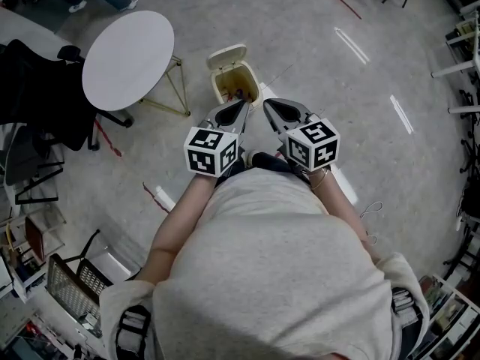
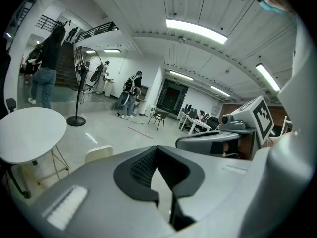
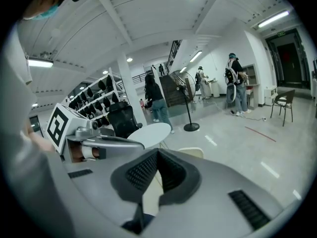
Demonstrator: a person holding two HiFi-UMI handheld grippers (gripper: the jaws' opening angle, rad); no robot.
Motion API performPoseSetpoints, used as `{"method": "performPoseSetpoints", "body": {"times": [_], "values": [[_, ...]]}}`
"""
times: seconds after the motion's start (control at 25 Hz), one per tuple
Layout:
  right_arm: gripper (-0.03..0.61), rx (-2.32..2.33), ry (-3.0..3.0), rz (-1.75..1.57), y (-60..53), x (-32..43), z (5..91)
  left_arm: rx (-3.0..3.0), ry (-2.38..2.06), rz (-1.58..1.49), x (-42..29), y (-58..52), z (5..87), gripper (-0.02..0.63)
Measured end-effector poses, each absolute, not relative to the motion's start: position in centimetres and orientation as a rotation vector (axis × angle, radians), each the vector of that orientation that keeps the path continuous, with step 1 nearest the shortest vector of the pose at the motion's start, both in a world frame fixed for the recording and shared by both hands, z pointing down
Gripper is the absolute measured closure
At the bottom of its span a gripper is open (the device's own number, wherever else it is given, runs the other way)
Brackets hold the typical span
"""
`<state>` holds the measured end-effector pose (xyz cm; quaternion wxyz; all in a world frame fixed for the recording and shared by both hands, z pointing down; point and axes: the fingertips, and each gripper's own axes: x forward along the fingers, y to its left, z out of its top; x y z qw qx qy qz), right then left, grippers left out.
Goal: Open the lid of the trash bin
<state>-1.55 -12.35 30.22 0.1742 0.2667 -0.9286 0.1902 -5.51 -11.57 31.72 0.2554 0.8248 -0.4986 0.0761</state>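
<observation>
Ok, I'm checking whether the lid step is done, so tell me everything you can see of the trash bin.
The trash bin is small, cream-coloured and plastic-looking. It stands upright on the grey floor beside the legs of the round white table. Its hinged lid is swung up and back, so the mouth is open. The inside looks yellowish, with a few coloured scraps too small to name. The left gripper and right gripper hang near its front edge; no contact shows.

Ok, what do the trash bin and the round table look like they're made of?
Trash bin: probably plastic, cream and matte, with moulded rounded walls and a thin lid. Round table: smooth white top, laminate or painted, unclear which; its thin yellowish legs look like metal rod.
</observation>
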Motion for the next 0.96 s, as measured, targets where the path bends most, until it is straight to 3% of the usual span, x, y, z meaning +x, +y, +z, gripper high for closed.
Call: {"method": "performPoseSetpoints", "body": {"times": [0.96], "values": [[0.572, 0.749, -2.642, 0.535, -12.0, -2.8, 29.9, 2.211, -1.416, 0.191, -6.9, -10.9, 31.3, 0.604]]}}
